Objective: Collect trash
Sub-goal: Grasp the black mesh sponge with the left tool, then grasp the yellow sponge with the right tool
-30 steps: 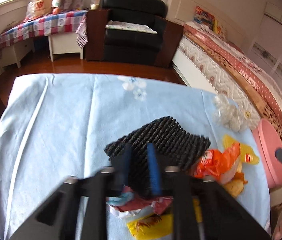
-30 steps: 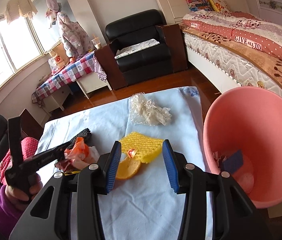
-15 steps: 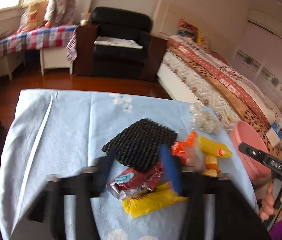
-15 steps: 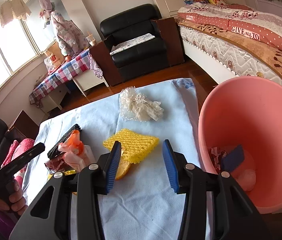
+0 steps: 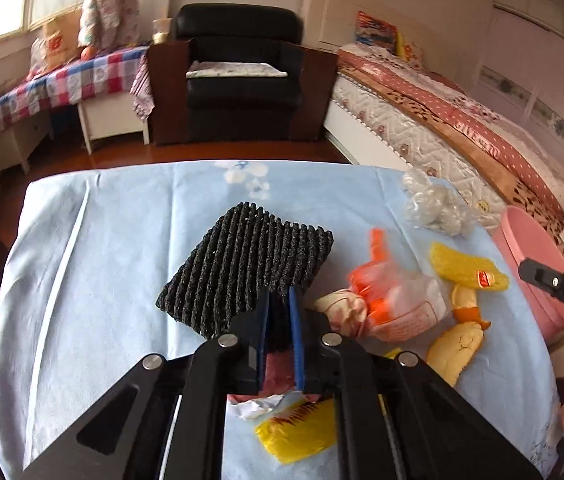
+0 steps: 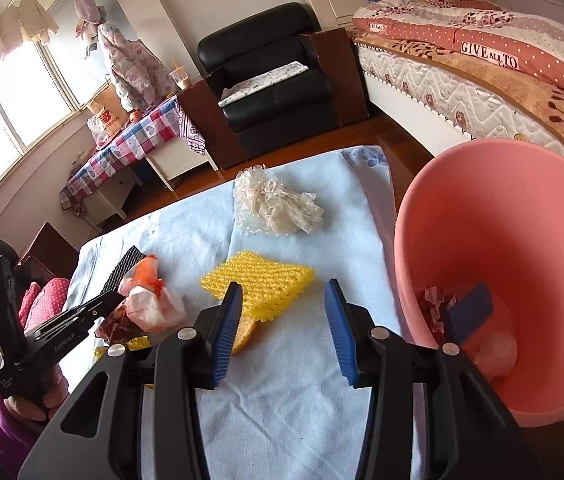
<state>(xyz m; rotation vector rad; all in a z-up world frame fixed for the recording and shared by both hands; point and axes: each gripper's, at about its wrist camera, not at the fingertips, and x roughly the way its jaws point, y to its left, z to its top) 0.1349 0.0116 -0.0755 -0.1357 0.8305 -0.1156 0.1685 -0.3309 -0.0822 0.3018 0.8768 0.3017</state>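
Trash is mostly uncollected, by my reading. In the left wrist view, the left gripper (image 5: 279, 308) at lower centre has just been closing, and its blue pads now pinch a corner of the black ribbed foam mat (image 5: 248, 268) in the middle of the blue tablecloth (image 5: 94, 260). To the right lie an orange-and-clear plastic bag (image 5: 391, 296), fruit peels (image 5: 455, 346) and a yellow foam net (image 5: 467, 268); a yellow wrapper (image 5: 295, 432) sits at the bottom, a clear crumpled plastic (image 5: 433, 204) at upper right. Only the side of the pink bin (image 5: 529, 256) shows at the right edge.

The right wrist view shows what that one cannot: the bin's inside at right, holding a few pieces, including a dark blue item (image 6: 467, 312) and red wrapping. The right gripper (image 6: 283, 314) at lower centre stands partly open and empty, above the cloth near the net.
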